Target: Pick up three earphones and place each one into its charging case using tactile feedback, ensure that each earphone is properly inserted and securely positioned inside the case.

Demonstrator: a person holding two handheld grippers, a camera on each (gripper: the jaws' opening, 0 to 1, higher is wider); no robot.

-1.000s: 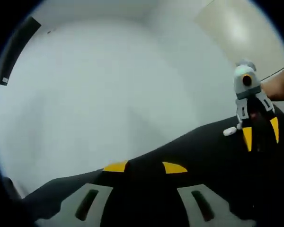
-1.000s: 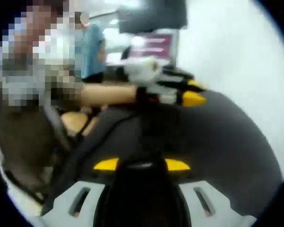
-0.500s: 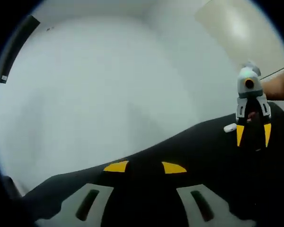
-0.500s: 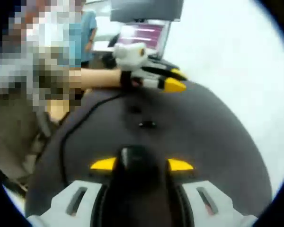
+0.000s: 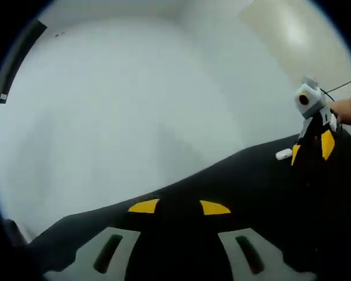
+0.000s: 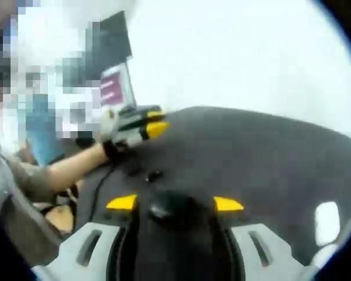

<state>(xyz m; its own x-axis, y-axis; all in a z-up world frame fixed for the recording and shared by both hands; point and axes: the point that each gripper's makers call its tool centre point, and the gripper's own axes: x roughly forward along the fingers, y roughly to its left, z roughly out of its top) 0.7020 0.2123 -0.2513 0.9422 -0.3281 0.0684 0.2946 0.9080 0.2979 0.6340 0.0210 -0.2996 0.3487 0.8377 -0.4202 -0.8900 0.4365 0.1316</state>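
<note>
- In the left gripper view, the left gripper (image 5: 178,206) rises from the bottom edge with its two yellow-tipped jaws set apart and only dark mat between them; it holds nothing.
- In the right gripper view, the right gripper (image 6: 174,204) also has its yellow tips spread apart. A dark rounded object (image 6: 171,206), too blurred to name, sits between them; whether the jaws press on it cannot be told.
- The left gripper view shows the right gripper far off at the right edge, tilted, its yellow tips pointing down at the black mat (image 5: 234,181), with a person's hand (image 5: 348,109) behind it.
- Just beside those tips, on the mat, lies a small white piece (image 5: 284,154), likely an earphone or a case; it is too small to tell which.
- The right gripper view shows the left gripper lying low over the far side of the mat, held by a person's bare forearm (image 6: 70,170).
- On the mat between the two grippers in that view are two small dark items (image 6: 154,175), close together and blurred.
- A white rounded object (image 6: 326,222) sits at the right edge of the right gripper view, near the mat's border.
- Behind the forearm stands a laptop screen (image 6: 114,88) with a purple display.
- The left gripper view has a plain pale wall (image 5: 134,105) beyond the mat's edge.
</note>
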